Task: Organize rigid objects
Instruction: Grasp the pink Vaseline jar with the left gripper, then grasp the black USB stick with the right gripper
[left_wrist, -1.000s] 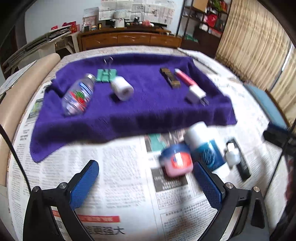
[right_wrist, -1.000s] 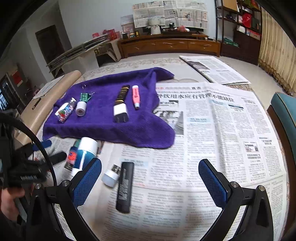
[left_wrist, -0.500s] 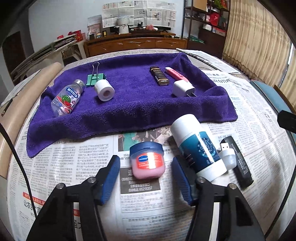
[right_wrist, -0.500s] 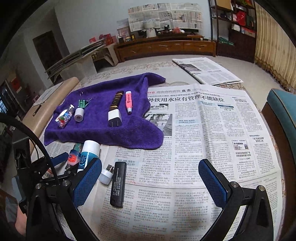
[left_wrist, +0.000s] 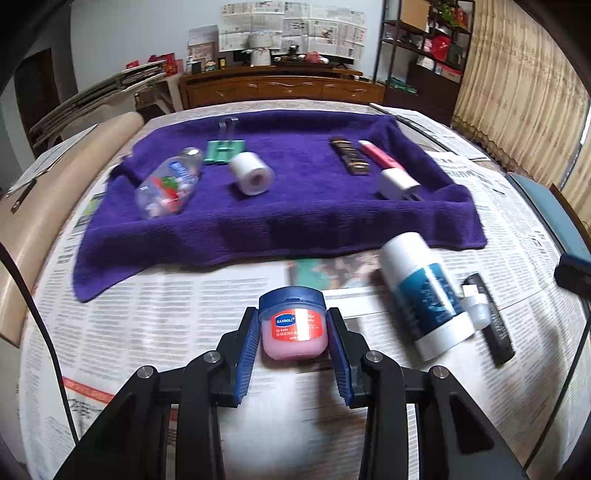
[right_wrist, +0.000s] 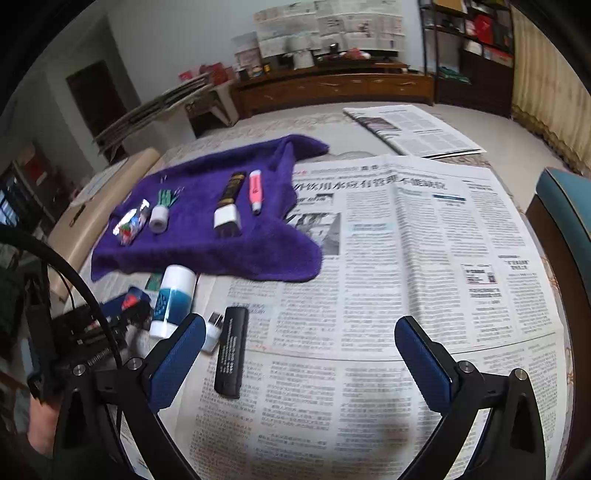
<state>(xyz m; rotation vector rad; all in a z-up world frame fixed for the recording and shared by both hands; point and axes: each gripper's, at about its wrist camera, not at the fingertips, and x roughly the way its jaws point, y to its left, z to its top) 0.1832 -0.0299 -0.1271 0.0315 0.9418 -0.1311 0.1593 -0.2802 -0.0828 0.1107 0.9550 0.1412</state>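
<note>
My left gripper (left_wrist: 292, 325) is shut on a small pink lip balm jar (left_wrist: 293, 325) with a blue lid, over the newspaper in front of the purple towel (left_wrist: 295, 218). On the towel lie a clear bottle (left_wrist: 168, 183), a green binder clip (left_wrist: 224, 149), a white tape roll (left_wrist: 252, 173), a dark bar (left_wrist: 349, 160), a pink marker (left_wrist: 376, 155) and a white plug (left_wrist: 397, 183). A white and blue tube (left_wrist: 424, 295), a white cap (left_wrist: 476, 306) and a black stick (left_wrist: 491, 317) lie to the right. My right gripper (right_wrist: 299, 343) is open and empty above the newspaper, the black stick (right_wrist: 232, 352) beside its left finger.
Newspaper (right_wrist: 406, 258) covers the table. A beige padded chair back (left_wrist: 33, 206) stands at the left edge and a blue chair (right_wrist: 565, 210) at the right. A folded newspaper (right_wrist: 410, 129) lies at the far side. A wooden sideboard (left_wrist: 280, 88) stands behind.
My left gripper has closed from wide open onto the lip balm jar. My right gripper has stayed open and drifted slightly back and right.
</note>
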